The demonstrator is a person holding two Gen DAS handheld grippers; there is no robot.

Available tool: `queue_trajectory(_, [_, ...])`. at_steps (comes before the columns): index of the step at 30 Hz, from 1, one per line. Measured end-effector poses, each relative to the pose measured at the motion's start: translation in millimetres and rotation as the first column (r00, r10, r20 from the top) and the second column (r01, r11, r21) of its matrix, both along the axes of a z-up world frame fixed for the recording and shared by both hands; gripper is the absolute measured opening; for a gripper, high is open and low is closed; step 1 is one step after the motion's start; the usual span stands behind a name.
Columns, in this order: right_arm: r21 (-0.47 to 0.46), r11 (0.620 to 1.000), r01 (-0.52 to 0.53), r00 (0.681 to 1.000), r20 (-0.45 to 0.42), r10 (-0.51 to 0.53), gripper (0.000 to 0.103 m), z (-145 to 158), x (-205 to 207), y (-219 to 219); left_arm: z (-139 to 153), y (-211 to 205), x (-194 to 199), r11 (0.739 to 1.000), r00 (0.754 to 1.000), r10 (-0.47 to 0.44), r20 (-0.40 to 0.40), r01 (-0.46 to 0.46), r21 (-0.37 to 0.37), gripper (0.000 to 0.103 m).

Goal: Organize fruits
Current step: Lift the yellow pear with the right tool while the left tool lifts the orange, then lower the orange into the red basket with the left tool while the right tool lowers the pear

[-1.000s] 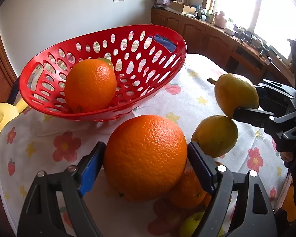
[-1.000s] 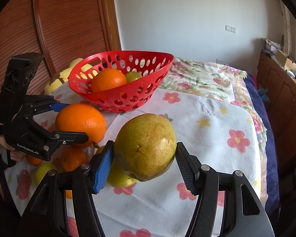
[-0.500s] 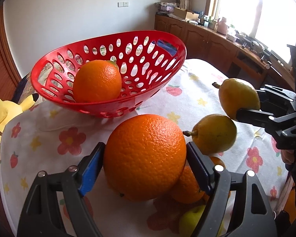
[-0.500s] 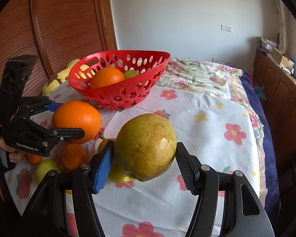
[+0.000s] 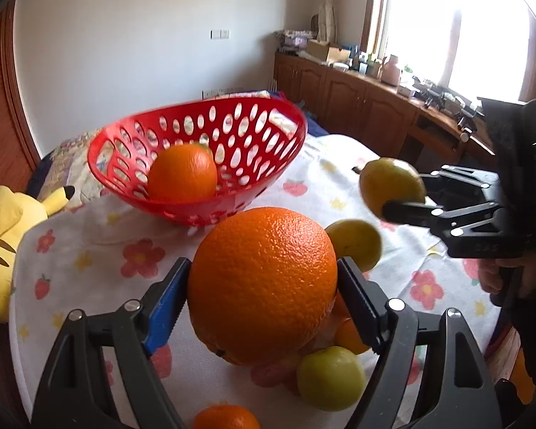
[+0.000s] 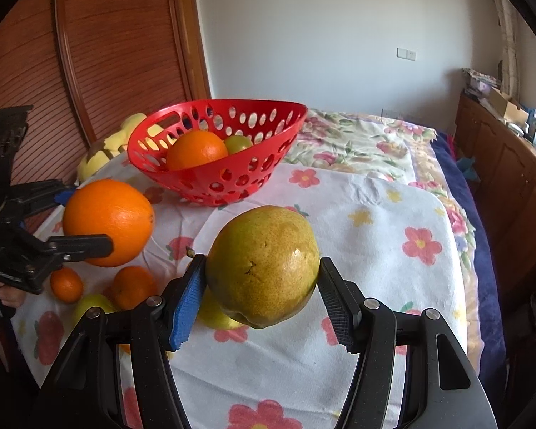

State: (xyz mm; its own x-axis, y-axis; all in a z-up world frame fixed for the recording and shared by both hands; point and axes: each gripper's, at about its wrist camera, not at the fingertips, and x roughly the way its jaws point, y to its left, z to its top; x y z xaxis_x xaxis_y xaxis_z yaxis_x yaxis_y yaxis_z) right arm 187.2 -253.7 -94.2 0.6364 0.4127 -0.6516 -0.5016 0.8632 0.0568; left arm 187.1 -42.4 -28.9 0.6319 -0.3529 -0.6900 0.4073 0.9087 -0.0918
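Note:
My left gripper (image 5: 262, 286) is shut on a large orange (image 5: 264, 282) and holds it above the flowered cloth, short of the red basket (image 5: 268, 164). It also shows in the right wrist view (image 6: 107, 221). My right gripper (image 6: 262, 286) is shut on a green-yellow pear (image 6: 264, 264), also lifted; the pear shows in the left wrist view (image 5: 389, 184). The red basket (image 6: 232, 178) holds an orange (image 6: 196, 150) and a green fruit (image 6: 237, 143).
Loose fruit lies on the cloth below the grippers: small oranges (image 6: 134, 286), a green fruit (image 5: 330, 377) and a yellow-green fruit (image 5: 355, 243). A yellow plush toy (image 5: 3, 232) lies left of the basket. Wooden cabinets (image 5: 357, 103) stand beyond the bed.
Both grippers have risen with their fruit and drawn back, so the basket looks farther and lower. More loose fruit shows beneath the left gripper.

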Motion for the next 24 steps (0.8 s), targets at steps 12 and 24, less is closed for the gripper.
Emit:
queue_trajectory(12, [0.017, 1.000, -0.012, 0.999, 0.049, 0.011, 0.064, 27.0, -5.5, 7.7, 42.0, 10.0, -13.0, 0.999, 0.996, -0.003, 0.090, 0.006, -0.034, 0.080])
queue_trajectory(24, [0.038, 0.998, -0.045, 0.993, 0.111, 0.040, 0.064, 61.8, 10.1, 18.8, 66.1, 28.7, 16.6, 0.999, 0.990, 0.037, 0.138, -0.032, -0.039, 0.080])
